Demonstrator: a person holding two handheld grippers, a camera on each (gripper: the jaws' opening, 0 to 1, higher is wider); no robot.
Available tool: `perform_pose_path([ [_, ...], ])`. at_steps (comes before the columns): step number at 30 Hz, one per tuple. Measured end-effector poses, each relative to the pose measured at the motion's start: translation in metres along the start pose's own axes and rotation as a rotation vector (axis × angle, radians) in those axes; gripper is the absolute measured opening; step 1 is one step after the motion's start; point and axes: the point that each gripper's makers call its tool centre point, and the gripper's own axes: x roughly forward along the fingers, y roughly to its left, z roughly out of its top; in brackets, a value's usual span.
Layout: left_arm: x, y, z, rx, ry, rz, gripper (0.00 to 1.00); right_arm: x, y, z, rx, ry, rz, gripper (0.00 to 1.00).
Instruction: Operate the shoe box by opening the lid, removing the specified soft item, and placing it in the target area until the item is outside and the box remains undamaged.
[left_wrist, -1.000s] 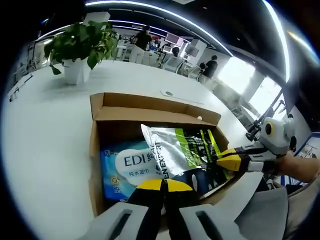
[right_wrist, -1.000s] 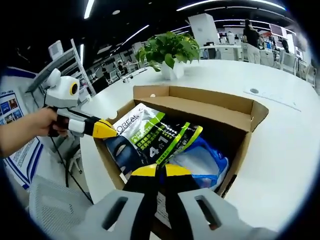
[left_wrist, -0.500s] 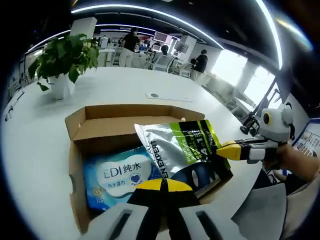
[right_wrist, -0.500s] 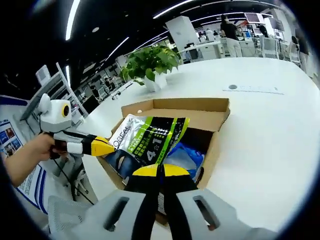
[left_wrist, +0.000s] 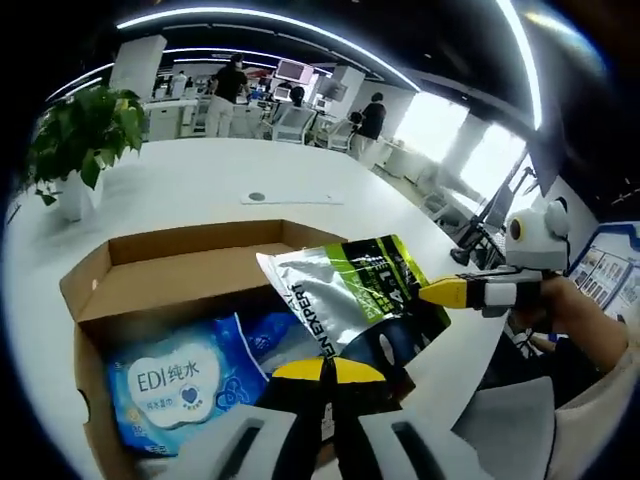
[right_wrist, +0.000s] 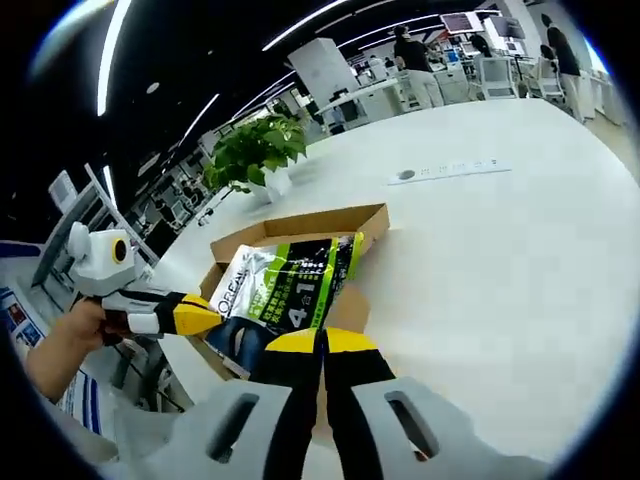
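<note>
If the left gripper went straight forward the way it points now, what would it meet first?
Most likely the silver and green pouch, which the left gripper already grips at its lower edge. Beyond it lies the cardboard box, though depth is hard to judge here.

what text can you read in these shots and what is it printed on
"EDI 纯水": blue wipes pack in the cardboard box.
"L'OREAL" and "4 in 1": silver and green pouch, held by both grippers.
"EN EXPERT": same pouch, left gripper view.
Smaller print on both is too small to read.
</note>
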Motion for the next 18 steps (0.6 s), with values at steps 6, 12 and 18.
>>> perform_pose_path([
  [6,0.016,-0.019,0.009,0.013,0.002,-0.027,0.0,-0.014,-0.021,0.007,0.027,-0.012,-0.032,0.0],
  [12,0.03,-0.035,0.014,0.022,0.0,-0.048,0.0,-0.026,-0.042,0.011,0.048,-0.014,-0.059,0.0],
  [18,0.044,-0.049,0.018,0.027,0.002,-0.072,0.0,-0.035,-0.06,0.011,0.053,-0.009,-0.087,0.0],
])
